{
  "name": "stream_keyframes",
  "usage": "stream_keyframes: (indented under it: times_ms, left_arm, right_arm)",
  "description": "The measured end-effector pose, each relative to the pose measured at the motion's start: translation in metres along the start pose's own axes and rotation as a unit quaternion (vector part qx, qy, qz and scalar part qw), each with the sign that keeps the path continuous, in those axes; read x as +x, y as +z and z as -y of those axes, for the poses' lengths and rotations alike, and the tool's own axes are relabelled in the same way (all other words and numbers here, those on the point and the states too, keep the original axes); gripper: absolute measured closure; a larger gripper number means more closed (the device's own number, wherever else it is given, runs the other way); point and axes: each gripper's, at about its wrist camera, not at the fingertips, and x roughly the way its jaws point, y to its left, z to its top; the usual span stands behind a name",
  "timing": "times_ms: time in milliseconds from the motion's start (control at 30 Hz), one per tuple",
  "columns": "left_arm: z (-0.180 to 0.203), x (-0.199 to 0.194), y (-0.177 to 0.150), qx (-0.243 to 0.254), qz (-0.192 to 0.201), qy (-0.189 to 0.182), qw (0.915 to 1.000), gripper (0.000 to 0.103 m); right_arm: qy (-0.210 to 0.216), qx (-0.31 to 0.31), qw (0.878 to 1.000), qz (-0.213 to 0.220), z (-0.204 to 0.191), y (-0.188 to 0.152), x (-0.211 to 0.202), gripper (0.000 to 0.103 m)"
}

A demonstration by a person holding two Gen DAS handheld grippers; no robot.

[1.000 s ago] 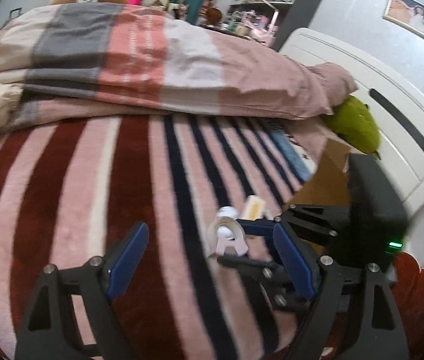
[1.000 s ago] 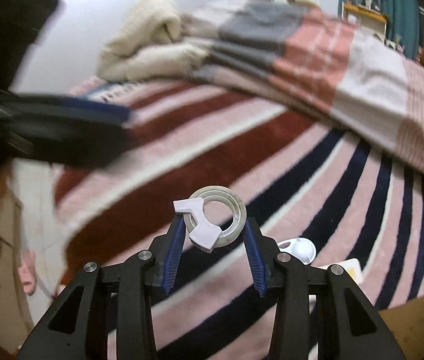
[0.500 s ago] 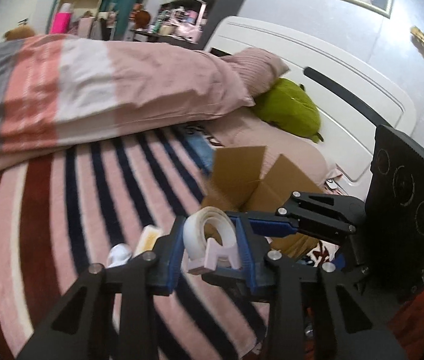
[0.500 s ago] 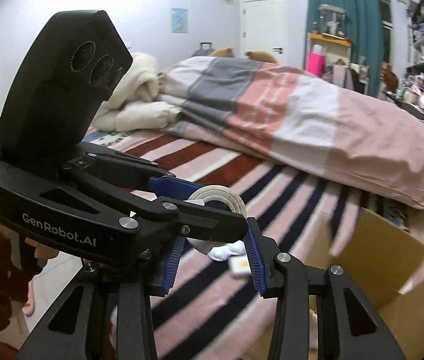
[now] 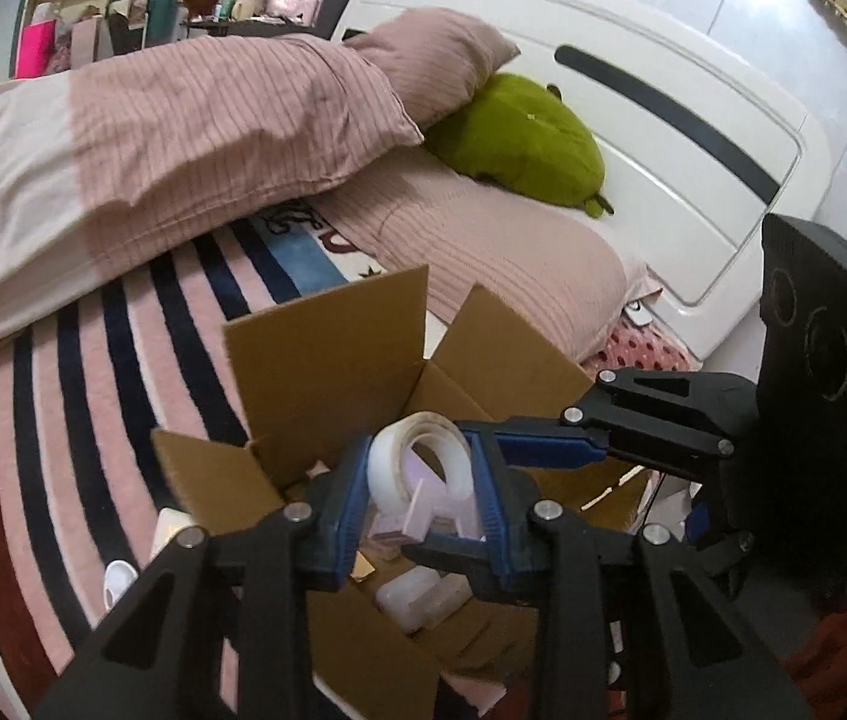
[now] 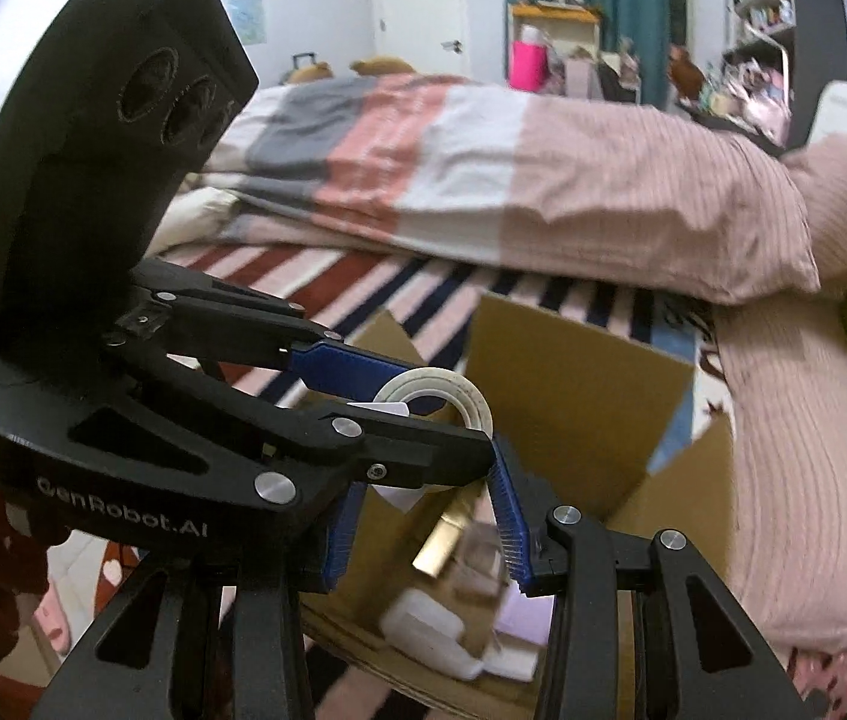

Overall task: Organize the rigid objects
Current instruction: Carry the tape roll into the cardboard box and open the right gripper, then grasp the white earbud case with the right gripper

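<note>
My left gripper (image 5: 420, 507) is shut on a white tape roll (image 5: 423, 468) with a pink dispenser piece, held above an open cardboard box (image 5: 327, 354) on the striped bed. The tape roll shows in the right wrist view (image 6: 441, 402) between the left gripper's blue pads. My right gripper (image 6: 423, 525) has its jaws apart around the same spot and looks open; its pads stand off the roll. The right gripper also appears in the left wrist view (image 5: 549, 450), beside the roll. The box holds a white container (image 5: 423, 597) and other small items.
A white cap (image 5: 117, 582) and a small cream box (image 5: 168, 531) lie on the striped blanket (image 5: 63, 420) left of the box. A folded duvet (image 5: 153, 138), pink pillows, a green plush (image 5: 519, 138) and the white headboard (image 5: 693, 168) stand behind.
The tape roll has passed from my right gripper to my left. Both grippers have moved right, from over the blanket to above the open box. The right jaws have opened.
</note>
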Motion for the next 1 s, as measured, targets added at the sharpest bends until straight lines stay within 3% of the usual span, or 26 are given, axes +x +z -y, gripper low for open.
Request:
stream_keyframes:
  times_ms: [33, 67, 133, 167, 367, 600, 733, 833, 1000]
  left_arm:
    - [0.001, 0.001, 0.001, 0.001, -0.001, 0.009, 1.0000, 0.064]
    - [0.003, 0.001, 0.001, 0.003, 0.000, 0.016, 0.9999, 0.048]
    - [0.005, -0.006, 0.000, 0.010, 0.016, 0.034, 0.9992, 0.029]
    - [0.004, -0.012, -0.002, 0.012, 0.026, 0.045, 0.9986, 0.025]
    - [-0.022, -0.058, -0.017, -0.011, 0.071, 0.087, 0.9936, 0.024]
    - [-0.076, -0.136, -0.060, -0.040, 0.128, 0.176, 0.9751, 0.020]
    - [-0.105, -0.161, -0.090, -0.055, 0.140, 0.220, 0.9638, 0.020]
    - [-0.131, -0.172, -0.116, -0.075, 0.142, 0.238, 0.9580, 0.020]
    - [-0.165, -0.177, -0.157, -0.114, 0.137, 0.237, 0.9550, 0.020]
  right_arm:
    - [-0.005, 0.002, 1.000, -0.004, 0.001, -0.002, -0.001, 0.067]
    - [-0.011, 0.006, 1.000, -0.013, 0.003, -0.004, 0.002, 0.067]
    - [-0.008, 0.013, 1.000, -0.020, 0.004, -0.008, 0.002, 0.059]
    - [-0.006, 0.014, 1.000, -0.018, 0.004, -0.010, 0.001, 0.058]
    - [0.015, 0.001, 1.000, 0.013, -0.018, -0.004, -0.009, 0.057]
    - [0.080, -0.070, 0.993, 0.041, -0.097, 0.019, -0.002, 0.057]
    - [0.116, -0.098, 0.988, -0.001, -0.148, 0.024, 0.031, 0.057]
    - [0.119, -0.094, 0.988, -0.030, -0.170, 0.020, 0.062, 0.052]
    - [0.098, -0.051, 0.991, -0.077, -0.169, 0.002, 0.129, 0.052]
